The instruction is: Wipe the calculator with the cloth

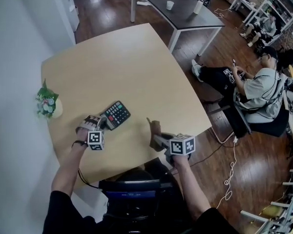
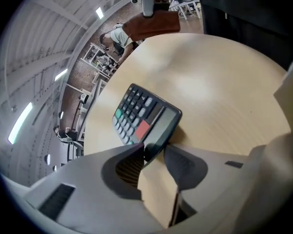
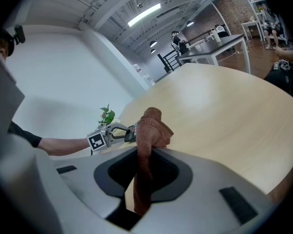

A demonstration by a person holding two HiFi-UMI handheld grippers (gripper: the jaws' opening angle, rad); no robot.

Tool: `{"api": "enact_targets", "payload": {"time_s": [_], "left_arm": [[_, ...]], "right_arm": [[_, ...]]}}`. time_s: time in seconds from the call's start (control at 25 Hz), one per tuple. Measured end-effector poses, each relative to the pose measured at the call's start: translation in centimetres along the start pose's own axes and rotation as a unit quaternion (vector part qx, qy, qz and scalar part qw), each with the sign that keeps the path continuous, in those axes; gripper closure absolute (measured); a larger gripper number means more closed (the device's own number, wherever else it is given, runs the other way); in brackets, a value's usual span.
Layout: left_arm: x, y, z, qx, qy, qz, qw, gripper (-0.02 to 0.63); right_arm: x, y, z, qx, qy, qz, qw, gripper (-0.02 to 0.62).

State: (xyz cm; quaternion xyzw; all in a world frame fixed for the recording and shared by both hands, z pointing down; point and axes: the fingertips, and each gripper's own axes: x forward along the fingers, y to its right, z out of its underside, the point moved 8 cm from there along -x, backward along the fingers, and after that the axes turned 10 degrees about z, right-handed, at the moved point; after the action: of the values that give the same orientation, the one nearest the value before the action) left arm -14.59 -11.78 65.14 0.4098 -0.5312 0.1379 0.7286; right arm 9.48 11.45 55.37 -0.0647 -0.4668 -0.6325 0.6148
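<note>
A black calculator with coloured keys lies on the pale wooden table, near its front left. My left gripper holds it by the display end. In the left gripper view the calculator is tilted, its near edge pinched between the jaws of the left gripper. My right gripper hovers over the table's front edge, to the right of the calculator and apart from it, shut on a brown cloth. In the right gripper view the cloth stands bunched above the right gripper.
A small potted plant stands at the table's left edge. A person sits on a chair to the right, off the table. A dark table with a cup stands behind. A dark chair is below the front edge.
</note>
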Motion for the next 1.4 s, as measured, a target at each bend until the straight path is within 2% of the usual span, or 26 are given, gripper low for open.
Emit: {"api": "enact_targets", "payload": {"time_s": [0.12, 0.16, 0.2, 0.24, 0.28, 0.32, 0.36, 0.4, 0.44, 0.48, 0.52, 0.56, 0.6, 0.64, 0.68, 0.72, 0.76, 0.88, 0.96, 1.08, 1.12, 1.2, 1.4], "left_arm": [[0.0, -1.3, -1.8, -0.029, 0.018, 0.003, 0.9994, 0.474], [-0.1, -2.0, -2.5, -0.054, 0.032, 0.009, 0.998, 0.482], [-0.5, -2.9, -2.9, -0.1, 0.055, 0.016, 0.9933, 0.504], [-1.3, -3.8, -3.0, -0.166, 0.086, 0.024, 0.982, 0.524], [-2.3, -4.7, -2.8, -0.244, 0.123, 0.032, 0.9615, 0.545], [-3.4, -5.7, -2.2, -0.323, 0.164, 0.042, 0.931, 0.551], [-4.4, -6.5, -1.4, -0.401, 0.213, 0.053, 0.8895, 0.552], [-5.4, -7.1, -0.5, -0.474, 0.272, 0.065, 0.8348, 0.554], [-6.4, -7.4, 0.3, -0.541, 0.339, 0.077, 0.7656, 0.554], [-7.6, -7.3, 0.8, -0.595, 0.408, 0.088, 0.687, 0.554], [-8.6, -7.1, 0.9, -0.629, 0.471, 0.095, 0.6112, 0.557], [-9.7, -6.6, 0.8, -0.643, 0.522, 0.1, 0.5507, 0.555], [-10.7, -6.0, 0.4, -0.645, 0.561, 0.104, 0.5089, 0.555], [-11.8, -5.4, -0.2, -0.64, 0.589, 0.108, 0.4808, 0.555], [-12.8, -4.8, -1.0, -0.632, 0.613, 0.112, 0.4608, 0.554], [-13.9, -4.4, -1.9, -0.621, 0.633, 0.115, 0.4469, 0.555], [-14.8, -4.0, -2.8, -0.611, 0.647, 0.112, 0.4423, 0.554], [-16.6, -3.2, -5.1, -0.594, 0.652, 0.095, 0.4616, 0.554], [-17.5, -2.9, -7.6, -0.588, 0.647, 0.1, 0.4744, 0.554], [-18.5, -2.9, -11.2, -0.572, 0.646, 0.106, 0.4944, 0.554], [-18.9, -2.9, -12.1, -0.57, 0.647, 0.102, 0.4967, 0.549], [-19.6, -2.9, -13.1, -0.567, 0.653, 0.088, 0.4945, 0.549], [-20.2, -2.7, -14.5, -0.586, 0.651, 0.057, 0.4794, 0.552]], "right_arm": [[-0.2, -0.4, -0.4, 0.002, 0.004, -0.004, 1.0, 0.526], [-0.2, -0.5, -0.5, 0.0, 0.005, -0.006, 1.0, 0.526], [-0.2, -0.7, -0.7, -0.002, 0.006, -0.007, 1.0, 0.526], [-0.3, -0.9, -0.9, -0.006, 0.008, -0.01, 1.0, 0.526], [-0.4, -1.1, -1.2, -0.008, 0.011, -0.013, 1.0, 0.526], [-0.5, -1.2, -1.5, -0.01, 0.016, -0.017, 1.0, 0.526], [-0.5, -1.2, -1.9, -0.012, 0.021, -0.02, 1.0, 0.526], [-0.5, -1.2, -2.3, -0.014, 0.027, -0.023, 0.999, 0.526], [-0.5, -1.1, -2.7, -0.015, 0.033, -0.028, 0.999, 0.526], [-0.6, -1.1, -3.2, -0.017, 0.04, -0.035, 0.998, 0.526], [-0.6, -1.1, -3.7, -0.019, 0.047, -0.045, 0.998, 0.526], [-0.7, -1.3, -4.3, -0.024, 0.054, -0.058, 0.997, 0.526], [-0.7, -1.6, -5.0, -0.031, 0.061, -0.074, 0.995, 0.526], [-0.7, -2.2, -5.9, -0.043, 0.067, -0.094, 0.992, 0.526], [-0.9, -3.0, -6.9, -0.058, 0.073, -0.117, 0.989, 0.526], [-1.2, -4.1, -8.0, -0.075, 0.08, -0.142, 0.984, 0.526], [-1.7, -5.3, -9.4, -0.096, 0.088, -0.169, 0.977, 0.526], [-3.2, -9.3, -13.9, -0.163, 0.109, -0.244, 0.95, 0.526], [-3.8, -12.0, -15.8, -0.211, 0.098, -0.283, 0.931, 0.526], [-3.6, -13.7, -16.5, -0.284, 0.057, -0.304, 0.908, 0.526], [-3.5, -13.3, -16.6, -0.297, 0.049, -0.301, 0.905, 0.525], [-3.3, -11.4, -17.2, -0.301, 0.044, -0.287, 0.909, 0.523], [-1.7, -5.1, -19.0, -0.27, 0.052, -0.224, 0.935, 0.525]]}}
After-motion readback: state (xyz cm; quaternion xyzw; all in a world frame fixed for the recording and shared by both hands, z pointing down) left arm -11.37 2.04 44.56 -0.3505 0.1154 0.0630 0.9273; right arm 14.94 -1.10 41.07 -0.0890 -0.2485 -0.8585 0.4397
